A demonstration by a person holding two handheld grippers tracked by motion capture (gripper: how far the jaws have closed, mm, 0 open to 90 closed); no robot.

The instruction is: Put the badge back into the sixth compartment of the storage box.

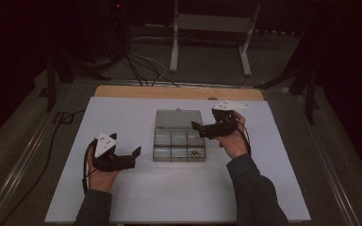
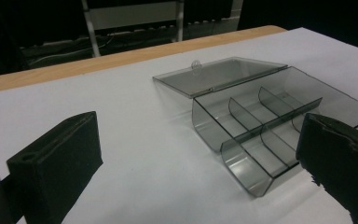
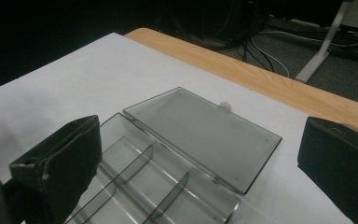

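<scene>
The box (image 1: 179, 141) sits at frame centre of the high view on the white bench (image 1: 122, 197), lid (image 1: 178, 118) already swung fully open and lying flat behind the tray. One small item (image 1: 195, 152) rests in the lower-right compartment; the other compartments look empty, so filling or emptying appears barely begun. The left gripper (image 1: 134, 154) hovers left of the box, jaws wide apart, holding nothing. The right gripper (image 1: 197, 127) hangs over the box's right edge, jaws wide apart, empty. A stand (image 1: 210, 28) beyond the bench is well clear; nothing obstructs either gripper.
</scene>
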